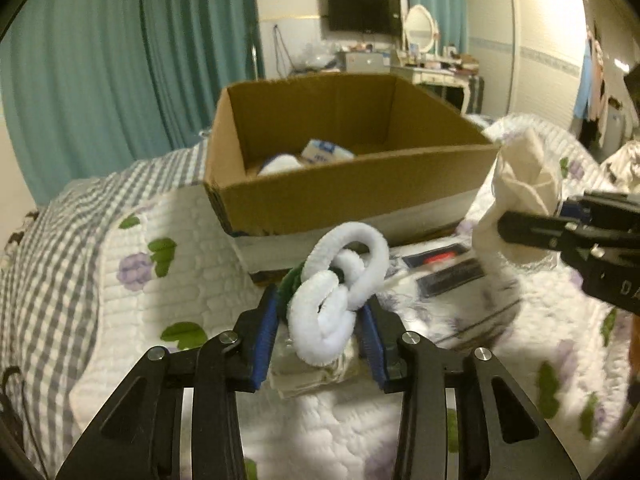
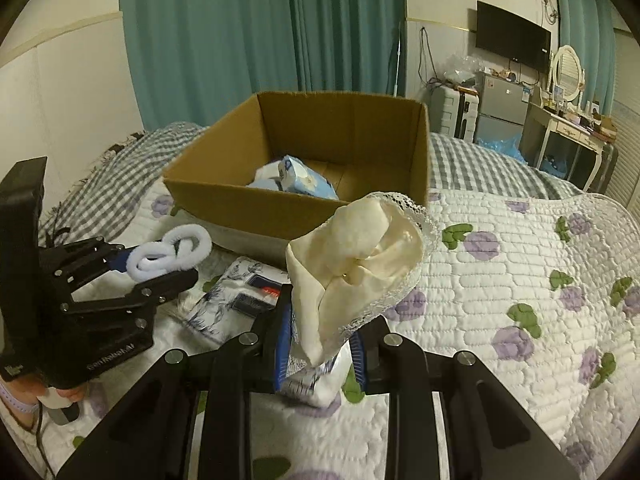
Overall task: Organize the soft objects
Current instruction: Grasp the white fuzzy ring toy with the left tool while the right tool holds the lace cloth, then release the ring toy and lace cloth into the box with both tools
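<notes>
My left gripper (image 1: 322,312) is shut on a white fuzzy looped toy (image 1: 340,292), held above the quilt in front of an open cardboard box (image 1: 344,196). It also shows in the right wrist view (image 2: 168,258). My right gripper (image 2: 320,332) is shut on a cream cloth with a lace edge (image 2: 356,264), held up right of the box (image 2: 296,208). The cloth shows in the left wrist view (image 1: 520,196). The box holds a blue-white packet (image 2: 304,178) and something white (image 1: 280,164).
A floral quilt (image 2: 520,280) covers the bed, with a grey checked blanket (image 1: 48,264) at the left. A blue-patterned tissue pack (image 2: 236,296) and a flat dark packet (image 1: 448,272) lie in front of the box. Teal curtains (image 2: 260,32) hang behind.
</notes>
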Demonstrator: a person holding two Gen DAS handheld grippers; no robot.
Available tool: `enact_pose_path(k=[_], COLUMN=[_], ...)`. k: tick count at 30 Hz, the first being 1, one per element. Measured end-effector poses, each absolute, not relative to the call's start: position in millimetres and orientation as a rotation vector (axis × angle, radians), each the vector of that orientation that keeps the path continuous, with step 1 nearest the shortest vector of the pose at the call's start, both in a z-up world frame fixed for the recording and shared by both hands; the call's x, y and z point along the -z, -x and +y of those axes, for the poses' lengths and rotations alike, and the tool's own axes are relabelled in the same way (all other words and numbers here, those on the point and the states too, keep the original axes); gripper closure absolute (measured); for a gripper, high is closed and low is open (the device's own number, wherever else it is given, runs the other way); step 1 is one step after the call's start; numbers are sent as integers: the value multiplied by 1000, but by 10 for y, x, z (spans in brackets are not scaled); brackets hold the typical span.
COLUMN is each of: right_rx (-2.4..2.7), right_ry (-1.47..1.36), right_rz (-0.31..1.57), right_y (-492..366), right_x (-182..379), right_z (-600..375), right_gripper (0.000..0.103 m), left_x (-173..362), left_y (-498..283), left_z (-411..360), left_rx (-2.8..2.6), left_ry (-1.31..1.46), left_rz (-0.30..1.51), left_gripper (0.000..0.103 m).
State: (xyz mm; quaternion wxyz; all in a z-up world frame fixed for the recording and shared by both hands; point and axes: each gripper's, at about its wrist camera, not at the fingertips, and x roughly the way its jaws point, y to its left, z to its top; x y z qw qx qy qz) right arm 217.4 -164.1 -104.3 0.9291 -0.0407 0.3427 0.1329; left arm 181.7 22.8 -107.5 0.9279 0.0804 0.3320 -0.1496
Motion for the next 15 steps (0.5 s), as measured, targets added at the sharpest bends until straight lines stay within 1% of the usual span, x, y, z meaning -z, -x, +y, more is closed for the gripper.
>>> enact_pose_path(k=[6, 15], right_rx=[-276, -325], right_ry=[55, 51], right_rz=[647, 541], right_y=[-1866, -1578], right_x=[740, 79], right_z=[-1726, -1730], right_gripper=[78, 78], left_x=[701, -2], left_y=[-1483, -1093], left_z=[224, 139], left_rx=[317, 323], left_ry=[-158, -152], left_rz=[614, 504], left_gripper=[65, 65])
